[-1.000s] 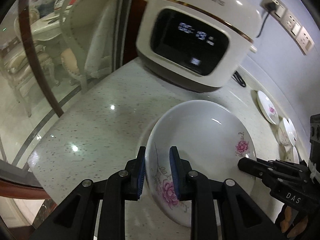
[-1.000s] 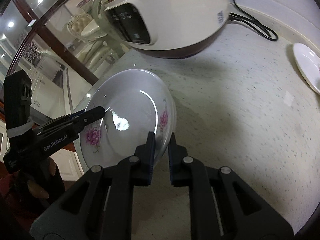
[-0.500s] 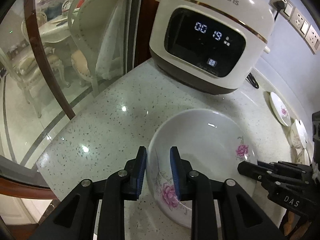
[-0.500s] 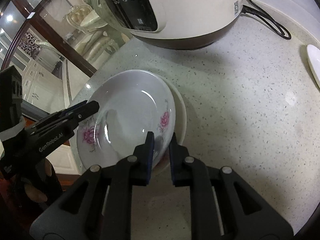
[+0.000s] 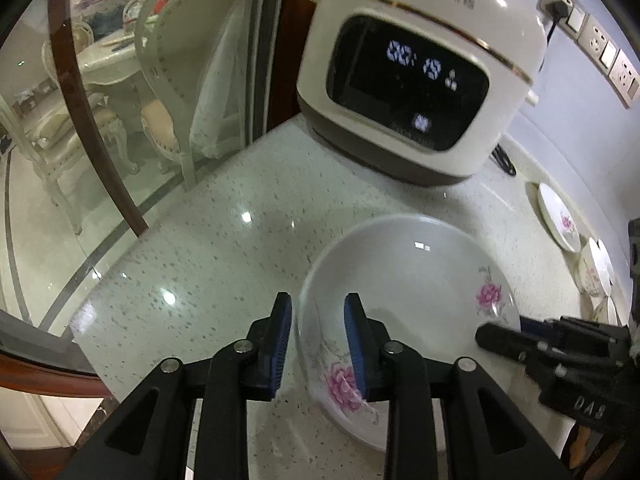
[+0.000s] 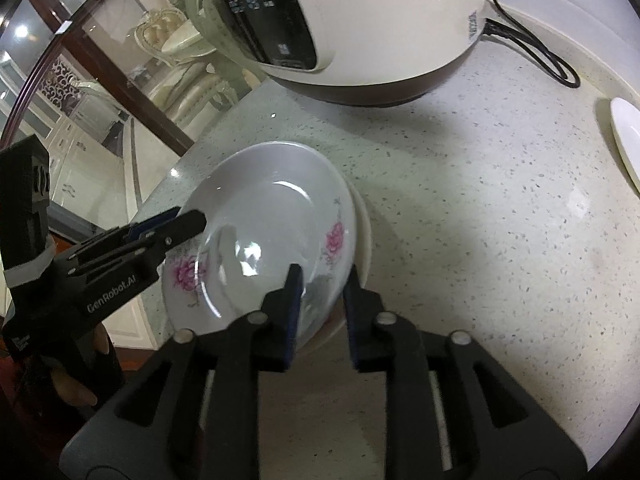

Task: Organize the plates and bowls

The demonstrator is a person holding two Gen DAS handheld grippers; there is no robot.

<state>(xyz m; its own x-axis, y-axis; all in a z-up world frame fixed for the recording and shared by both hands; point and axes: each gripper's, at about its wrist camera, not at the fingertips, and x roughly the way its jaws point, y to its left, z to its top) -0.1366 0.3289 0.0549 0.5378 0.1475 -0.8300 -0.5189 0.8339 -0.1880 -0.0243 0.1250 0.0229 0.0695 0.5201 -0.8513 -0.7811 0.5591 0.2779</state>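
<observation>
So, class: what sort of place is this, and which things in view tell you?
Most likely a home kitchen counter: a plugged-in rice cooker, speckled stone countertop, and flowered plates along the wall.

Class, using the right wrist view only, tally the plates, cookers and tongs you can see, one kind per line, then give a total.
Plates: 3 (floral plate, plate beneath, edge plate)
Cookers: 1 (cooker)
Tongs: 2 (left tongs, right tongs)
Total: 6

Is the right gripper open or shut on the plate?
Open. Right gripper fingers straddle the floral plate rim with visible gaps.
</observation>
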